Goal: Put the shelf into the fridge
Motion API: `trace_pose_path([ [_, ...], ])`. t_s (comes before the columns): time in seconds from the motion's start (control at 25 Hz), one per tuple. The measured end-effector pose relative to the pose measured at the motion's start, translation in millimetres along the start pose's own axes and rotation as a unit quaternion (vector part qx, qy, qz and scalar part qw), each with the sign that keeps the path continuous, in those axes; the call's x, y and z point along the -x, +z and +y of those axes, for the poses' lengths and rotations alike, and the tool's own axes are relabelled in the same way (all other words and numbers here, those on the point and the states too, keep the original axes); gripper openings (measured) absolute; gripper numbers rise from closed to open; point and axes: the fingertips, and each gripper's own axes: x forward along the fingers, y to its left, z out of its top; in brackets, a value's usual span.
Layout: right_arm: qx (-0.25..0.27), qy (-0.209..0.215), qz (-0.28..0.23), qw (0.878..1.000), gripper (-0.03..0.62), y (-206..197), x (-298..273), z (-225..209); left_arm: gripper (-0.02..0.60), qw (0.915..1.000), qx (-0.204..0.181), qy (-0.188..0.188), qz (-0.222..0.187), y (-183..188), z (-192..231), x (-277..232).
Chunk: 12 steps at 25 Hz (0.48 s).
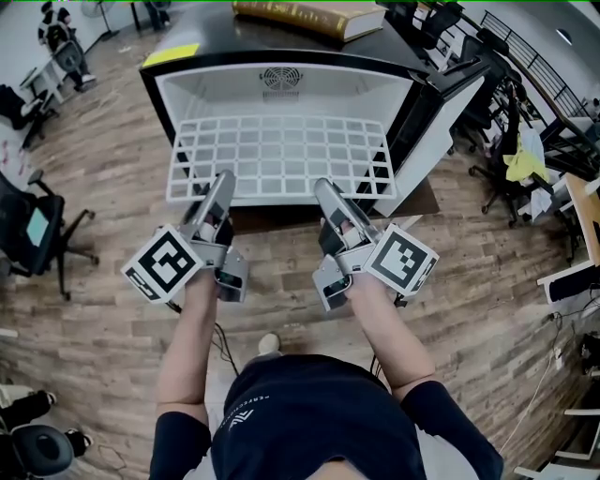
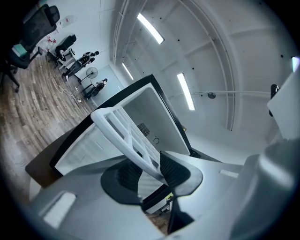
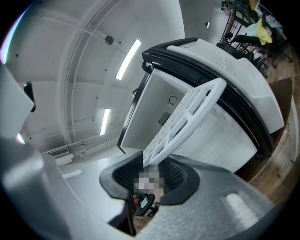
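A white grid shelf (image 1: 281,155) is held level in front of the open mini fridge (image 1: 281,89), its far edge at the mouth of the white cavity. My left gripper (image 1: 223,180) is shut on the shelf's near rim on the left side, and my right gripper (image 1: 325,187) is shut on the same rim to the right. In the left gripper view the shelf (image 2: 124,133) runs out from between the ribbed pads (image 2: 173,168) toward the fridge (image 2: 154,108). The right gripper view shows the shelf (image 3: 187,115) clamped the same way, with the fridge (image 3: 154,112) behind it.
The fridge door (image 1: 441,122) stands open to the right. A thick book (image 1: 309,17) and a yellow note (image 1: 172,53) lie on the fridge top. The fridge stands on a low wooden board (image 1: 427,199). Office chairs stand left (image 1: 37,230) and right (image 1: 506,159).
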Motion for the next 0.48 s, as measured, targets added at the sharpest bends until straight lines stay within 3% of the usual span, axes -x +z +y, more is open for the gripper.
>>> trace_pose_path([
  [0.48,0.012,-0.004,0.002,1.000,0.104,3.3,-2.3,0.3,0.127,0.9997,0.020,-0.012,0.000,2.0,0.0,-2.9],
])
